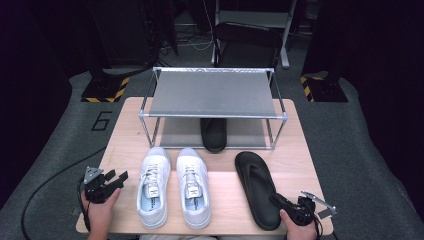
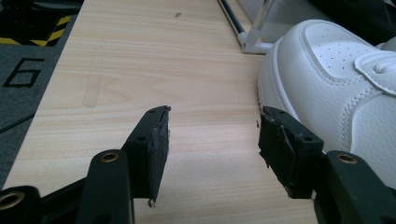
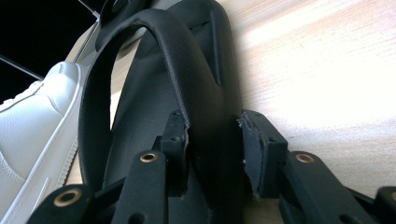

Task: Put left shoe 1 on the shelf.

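Observation:
A black flip-flop [image 1: 256, 187] lies on the wooden table [image 1: 300, 160], right of a pair of white sneakers [image 1: 152, 187]. My right gripper [image 1: 280, 201] is at its heel end. In the right gripper view the jaws [image 3: 215, 149] straddle the flip-flop's [image 3: 205, 93] side edge, with both pads against the sole. My left gripper [image 1: 117, 179] rests at the table's left front, just left of the left sneaker. Its jaws [image 2: 212, 140] stand open over bare wood, and the white sneaker [image 2: 327, 84] is just beyond the right jaw.
A metal shoe rack [image 1: 212, 115] with a grey shelf stands at the back of the table. A second black flip-flop [image 1: 214, 134] lies under it on the lower level. A rack leg [image 2: 254, 42] rises ahead of the left gripper. The right sneaker [image 1: 193, 187] sits beside the held flip-flop.

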The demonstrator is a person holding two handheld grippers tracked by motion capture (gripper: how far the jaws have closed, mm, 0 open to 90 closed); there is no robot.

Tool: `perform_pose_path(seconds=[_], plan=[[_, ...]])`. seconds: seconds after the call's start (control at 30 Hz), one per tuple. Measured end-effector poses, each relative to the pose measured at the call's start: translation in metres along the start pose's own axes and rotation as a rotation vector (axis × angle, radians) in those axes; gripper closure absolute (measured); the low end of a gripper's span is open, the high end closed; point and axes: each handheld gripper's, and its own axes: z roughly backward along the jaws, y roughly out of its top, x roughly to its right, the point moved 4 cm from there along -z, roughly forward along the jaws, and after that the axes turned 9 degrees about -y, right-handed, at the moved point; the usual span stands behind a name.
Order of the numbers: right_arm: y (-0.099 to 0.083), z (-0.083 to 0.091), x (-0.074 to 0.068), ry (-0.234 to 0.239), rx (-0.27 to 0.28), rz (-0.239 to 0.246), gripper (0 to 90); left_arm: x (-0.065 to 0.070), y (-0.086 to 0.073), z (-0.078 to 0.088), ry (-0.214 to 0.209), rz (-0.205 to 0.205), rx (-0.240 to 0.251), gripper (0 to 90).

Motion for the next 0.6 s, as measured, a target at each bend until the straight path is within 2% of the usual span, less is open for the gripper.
perform_pose_path(seconds=[0.2, 0.4, 0.5, 0.6], plan=[[0.0009, 0.0019, -0.0008, -0.010, 0.020, 0.005, 64.1, 0.0001, 0.0001, -0.0003, -0.001, -0.001, 0.000, 42.9], [0.0028, 0.0040, -0.0018, -0.011, 0.065, 0.002, 64.2, -0.0002, 0.0002, -0.0001, -0.001, 0.001, 0.000, 42.9], [0.0040, 0.0034, -0.0002, -0.012, 0.079, -0.005, 64.1, -0.0003, 0.0006, -0.0005, 0.003, 0.001, 0.016, 42.9], [0.0049, 0.0029, -0.0003, -0.029, 0.095, -0.006, 64.1, -0.0003, 0.0005, -0.0004, 0.002, 0.003, 0.015, 42.9]])
